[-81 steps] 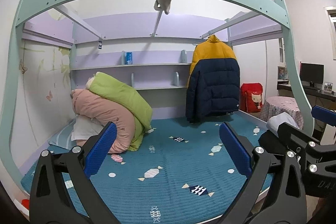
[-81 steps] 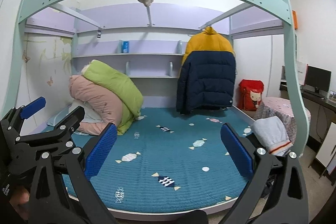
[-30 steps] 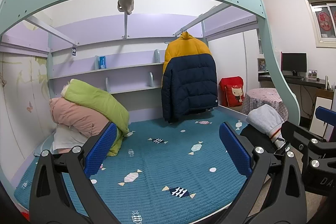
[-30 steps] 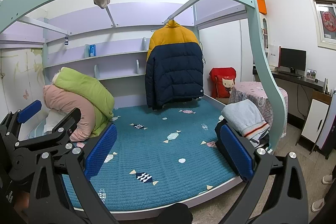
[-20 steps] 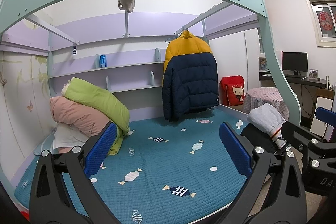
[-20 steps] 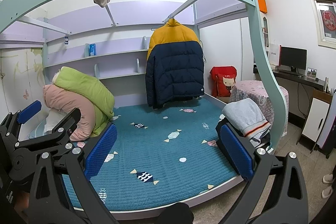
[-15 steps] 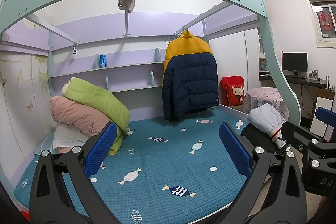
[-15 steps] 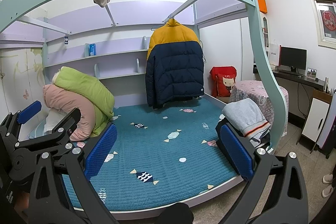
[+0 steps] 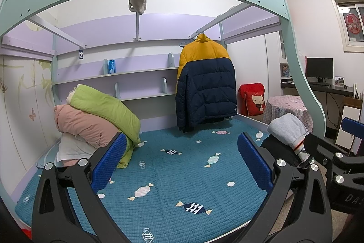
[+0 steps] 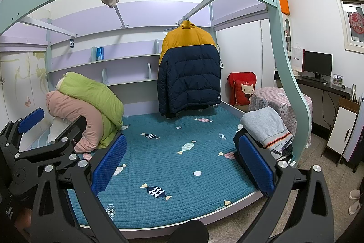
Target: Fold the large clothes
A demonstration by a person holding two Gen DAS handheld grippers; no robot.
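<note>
Jacket point(image 10: 188, 67) hanging, beyond right hand-held gripper point(image 10: 182, 163)

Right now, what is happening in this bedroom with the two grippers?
A person holds the left gripper and the right gripper in front of the bed, both open and empty. Nothing is being handled yet. A yellow and navy jacket hangs on a hanger from the rail above the bed. A pile of folded clothes sits at the bed's right edge. Folding has not started.
</note>
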